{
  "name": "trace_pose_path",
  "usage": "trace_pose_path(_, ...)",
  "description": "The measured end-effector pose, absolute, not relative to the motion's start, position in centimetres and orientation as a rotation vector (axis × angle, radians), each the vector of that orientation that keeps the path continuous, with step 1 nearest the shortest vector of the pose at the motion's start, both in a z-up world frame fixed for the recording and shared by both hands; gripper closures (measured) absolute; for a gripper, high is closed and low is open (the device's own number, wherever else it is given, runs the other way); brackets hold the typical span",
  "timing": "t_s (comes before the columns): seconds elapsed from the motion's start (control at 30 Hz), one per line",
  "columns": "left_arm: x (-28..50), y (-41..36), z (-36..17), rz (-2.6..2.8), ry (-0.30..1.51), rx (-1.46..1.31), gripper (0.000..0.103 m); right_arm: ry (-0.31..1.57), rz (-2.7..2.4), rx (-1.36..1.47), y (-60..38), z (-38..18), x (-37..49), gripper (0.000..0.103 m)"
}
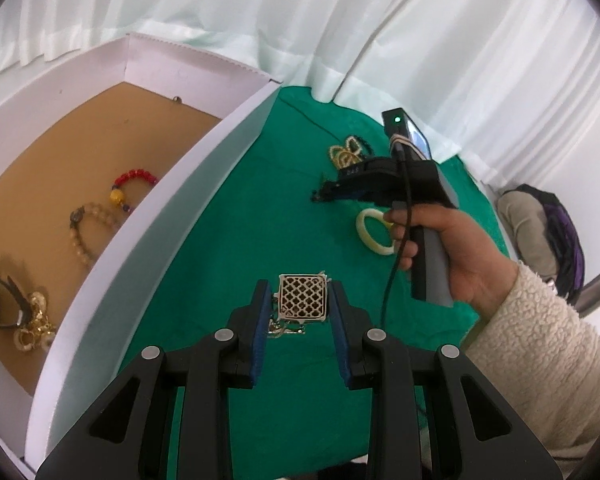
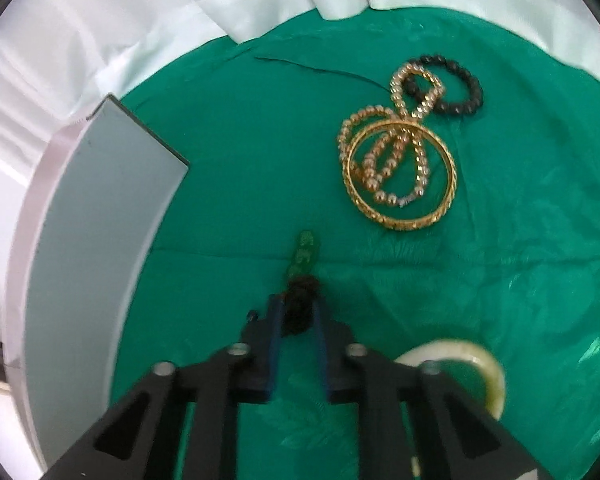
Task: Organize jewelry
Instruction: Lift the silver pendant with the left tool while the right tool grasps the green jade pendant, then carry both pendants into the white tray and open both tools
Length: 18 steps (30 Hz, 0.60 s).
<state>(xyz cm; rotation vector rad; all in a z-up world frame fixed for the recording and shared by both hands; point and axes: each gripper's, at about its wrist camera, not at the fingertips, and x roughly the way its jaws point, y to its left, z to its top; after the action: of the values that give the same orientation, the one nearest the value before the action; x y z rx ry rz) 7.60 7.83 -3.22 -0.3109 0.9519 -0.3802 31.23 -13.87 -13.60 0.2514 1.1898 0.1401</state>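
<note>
My left gripper (image 1: 300, 300) is open, its jaws on either side of a gold lattice square pendant (image 1: 303, 297) that lies with its chain on the green cloth (image 1: 260, 208). My right gripper (image 2: 298, 304) is shut on a dark and green beaded piece (image 2: 302, 276) held just above the cloth; it also shows in the left wrist view (image 1: 320, 196). A white box (image 1: 152, 216) with a brown floor stands at the left and holds a red bead bracelet (image 1: 134, 180), a beige bead bracelet (image 1: 88, 228) and a gold pile with a dark strap (image 1: 16, 312).
On the cloth lie gold bead bracelets and a gold bangle (image 2: 400, 168), a black bead bracelet (image 2: 456, 84) and a cream bangle (image 2: 488, 372), the last also in the left wrist view (image 1: 374, 232). White curtains hang behind. A bag (image 1: 548, 236) sits at the far right.
</note>
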Motion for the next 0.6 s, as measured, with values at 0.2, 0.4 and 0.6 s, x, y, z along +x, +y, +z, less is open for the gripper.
trace_pose_path(0.2, 7.3, 8.3, -2.0, -0.404, 0.931, -0.349, 0.075, 1.095, 0.212, 0.247, -14.6, -10.5, 28.8, 0.095)
trace_pose_path(0.4, 6.5, 9.7, 2.9, -0.464, 0.888, -0.426, 0.075, 0.986, 0.355, 0.128, -12.6, -2.4, 25.4, 0.095)
trace_pose_path(0.6, 5.6, 14.3, 8.5, -0.453, 0.807, -0.499, 0.075, 0.872, 0.535, 0.063, -8.0, 5.0, 22.1, 0.095)
